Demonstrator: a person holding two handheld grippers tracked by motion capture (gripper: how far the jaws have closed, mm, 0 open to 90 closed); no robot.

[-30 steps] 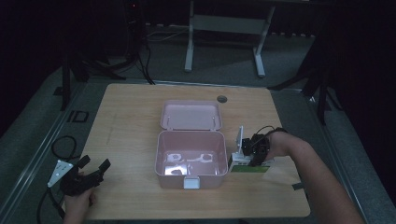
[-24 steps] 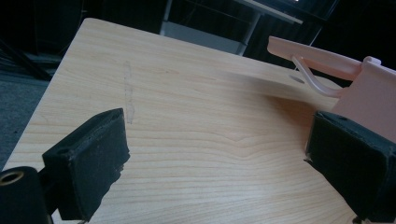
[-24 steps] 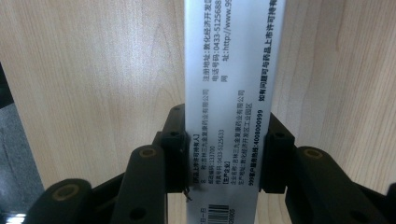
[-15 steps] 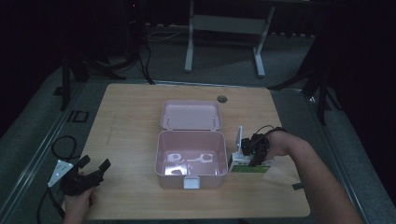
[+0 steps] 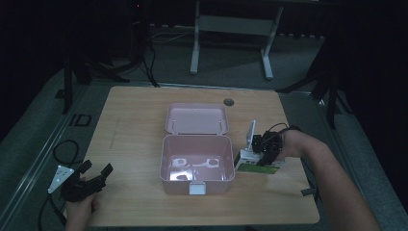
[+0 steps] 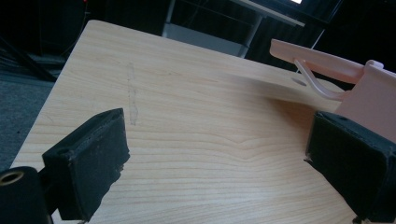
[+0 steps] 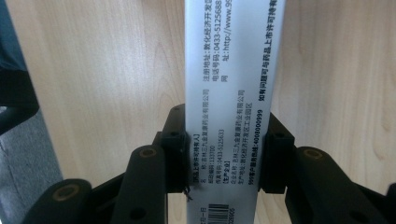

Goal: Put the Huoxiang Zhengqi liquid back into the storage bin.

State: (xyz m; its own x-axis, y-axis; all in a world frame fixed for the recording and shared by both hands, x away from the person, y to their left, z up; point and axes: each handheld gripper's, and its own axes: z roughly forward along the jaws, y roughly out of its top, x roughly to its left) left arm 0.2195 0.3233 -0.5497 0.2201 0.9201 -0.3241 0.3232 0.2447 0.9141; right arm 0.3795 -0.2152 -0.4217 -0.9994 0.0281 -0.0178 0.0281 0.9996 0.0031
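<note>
Gripping medicine carton (image 7: pixel 229 93) w/ right tongs (image 5: pixel 266 150), clamped across narrow sides; lift straight, clear pink lunchbox (image 5: pixel 196 166) rim. Left tongs (image 5: pixel 86 178) apart, idle on desk (image 5: pixel 134 120).

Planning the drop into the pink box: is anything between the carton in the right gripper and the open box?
Nothing visible blocks it. The right gripper is shut on the white medicine carton just right of the pink lunch box, whose lid lies open behind. Only the box's near wall must be cleared.
</note>
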